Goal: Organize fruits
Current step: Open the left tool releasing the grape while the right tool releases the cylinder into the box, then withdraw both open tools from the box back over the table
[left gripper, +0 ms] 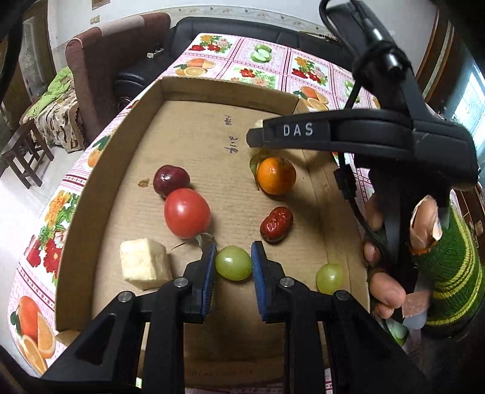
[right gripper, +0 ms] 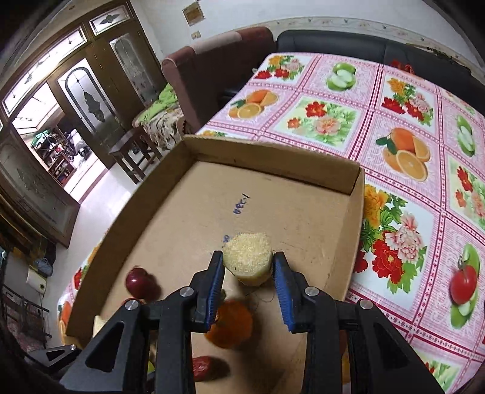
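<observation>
The left wrist view looks forward and steeply down along the left gripper (left gripper: 233, 263), close over the near part of the cardboard tray (left gripper: 91, 188). It faces the far sofa (left gripper: 230, 27). The right wrist view sits higher, above the tray's (right gripper: 357, 212) middle, tilted down past the right gripper (right gripper: 247, 269) toward the far left doorway (right gripper: 45, 121). Both views share the tray floor, the patterned bench cloth (left gripper: 263, 60) (right gripper: 409, 151), the brown armchair (left gripper: 100, 60) (right gripper: 212, 51) and the dark plum (left gripper: 170, 181) (right gripper: 138, 280).

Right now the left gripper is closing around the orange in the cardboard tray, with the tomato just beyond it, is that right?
Not quite. In the left wrist view, the left gripper brackets a green grape, not the orange, which lies farther off. The cardboard tray and the tomato just beyond are right.
</observation>
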A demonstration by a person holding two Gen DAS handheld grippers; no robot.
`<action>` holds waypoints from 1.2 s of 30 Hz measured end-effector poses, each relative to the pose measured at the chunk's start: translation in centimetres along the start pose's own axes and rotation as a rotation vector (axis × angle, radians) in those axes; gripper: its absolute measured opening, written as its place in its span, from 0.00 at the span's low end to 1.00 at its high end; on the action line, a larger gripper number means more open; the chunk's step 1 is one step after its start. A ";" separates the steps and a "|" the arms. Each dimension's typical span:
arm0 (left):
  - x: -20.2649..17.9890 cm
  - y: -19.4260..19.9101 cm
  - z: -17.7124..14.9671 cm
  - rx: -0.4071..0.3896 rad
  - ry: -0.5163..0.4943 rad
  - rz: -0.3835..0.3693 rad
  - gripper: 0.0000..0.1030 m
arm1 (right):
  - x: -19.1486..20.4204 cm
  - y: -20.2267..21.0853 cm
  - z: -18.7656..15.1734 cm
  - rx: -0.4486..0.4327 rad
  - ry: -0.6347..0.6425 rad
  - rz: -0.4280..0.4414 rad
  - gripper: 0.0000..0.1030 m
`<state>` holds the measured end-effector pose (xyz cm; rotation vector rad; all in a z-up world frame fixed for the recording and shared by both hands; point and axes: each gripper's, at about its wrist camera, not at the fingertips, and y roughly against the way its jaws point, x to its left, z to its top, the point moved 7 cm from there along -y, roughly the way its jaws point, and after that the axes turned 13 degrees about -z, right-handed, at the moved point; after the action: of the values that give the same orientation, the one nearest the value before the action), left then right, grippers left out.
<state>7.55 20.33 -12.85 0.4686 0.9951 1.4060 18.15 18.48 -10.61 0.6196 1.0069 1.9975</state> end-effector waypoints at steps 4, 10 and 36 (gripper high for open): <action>0.0 -0.2 0.0 -0.004 -0.016 0.020 0.20 | 0.1 -0.3 0.1 0.007 0.017 0.008 0.35; 0.3 0.1 0.0 -0.025 0.005 0.010 0.21 | 0.3 -0.6 0.2 0.001 0.033 0.012 0.42; -6.1 9.3 -0.2 -0.400 -0.173 -0.041 0.50 | -5.1 19.4 -8.1 -0.500 0.094 -0.278 0.74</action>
<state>2.67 16.00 -3.77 0.2644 0.5613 1.4563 6.88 3.64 0.47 0.1075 0.5691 1.9346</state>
